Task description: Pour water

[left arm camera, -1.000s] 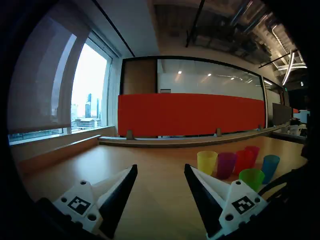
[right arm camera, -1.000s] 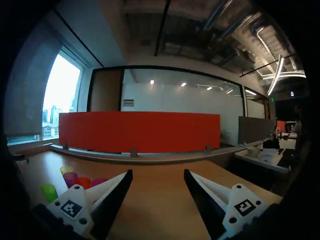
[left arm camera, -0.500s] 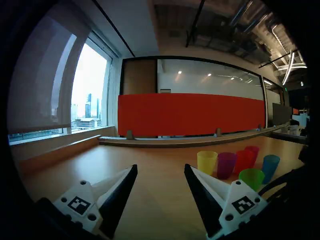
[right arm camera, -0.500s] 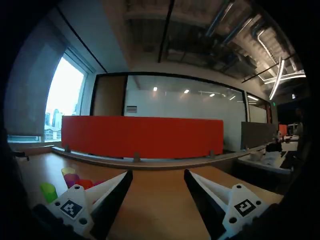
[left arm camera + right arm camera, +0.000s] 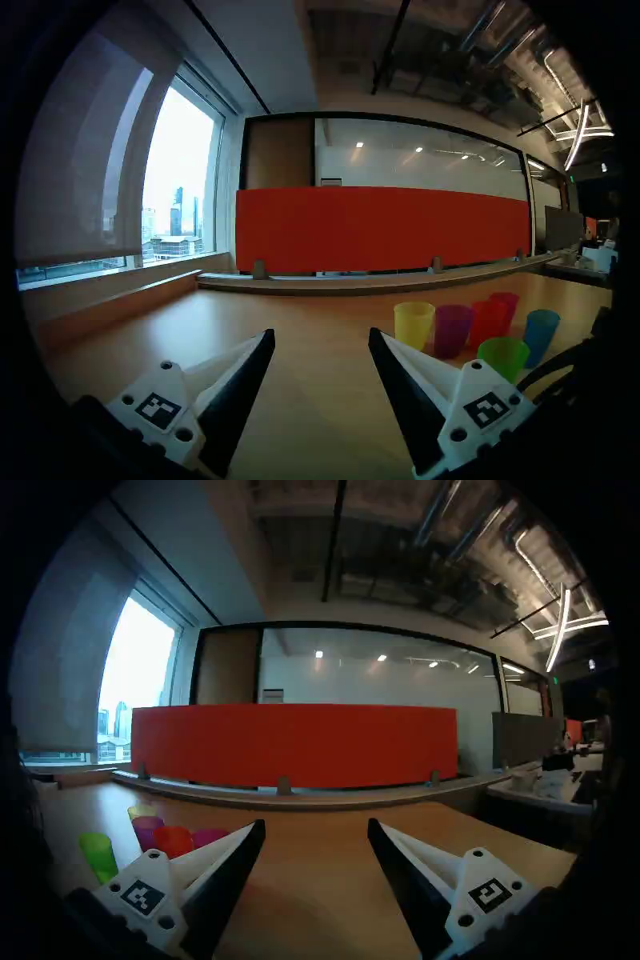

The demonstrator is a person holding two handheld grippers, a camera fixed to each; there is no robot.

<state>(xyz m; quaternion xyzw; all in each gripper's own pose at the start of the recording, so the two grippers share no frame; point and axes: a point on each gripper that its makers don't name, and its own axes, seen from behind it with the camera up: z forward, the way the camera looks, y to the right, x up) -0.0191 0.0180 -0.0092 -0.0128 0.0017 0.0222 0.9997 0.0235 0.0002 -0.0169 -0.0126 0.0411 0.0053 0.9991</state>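
6 translucent tapered cups (image 5: 480, 324), wood tbl (image 5: 304, 320)

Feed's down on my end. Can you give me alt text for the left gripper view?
The left gripper is open and empty above a wooden table. Six coloured cups stand clustered ahead to its right, and a red partition runs behind.

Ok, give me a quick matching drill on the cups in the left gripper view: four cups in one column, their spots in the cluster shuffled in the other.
Cups:
1. yellow cup
2. green cup
3. blue cup
4. purple cup

Places:
A. farthest right of the cluster
B. between the yellow cup and the red cup
C. farthest left of the cluster
D. in front, nearest the camera

Pairs: 1-C, 2-D, 3-A, 4-B
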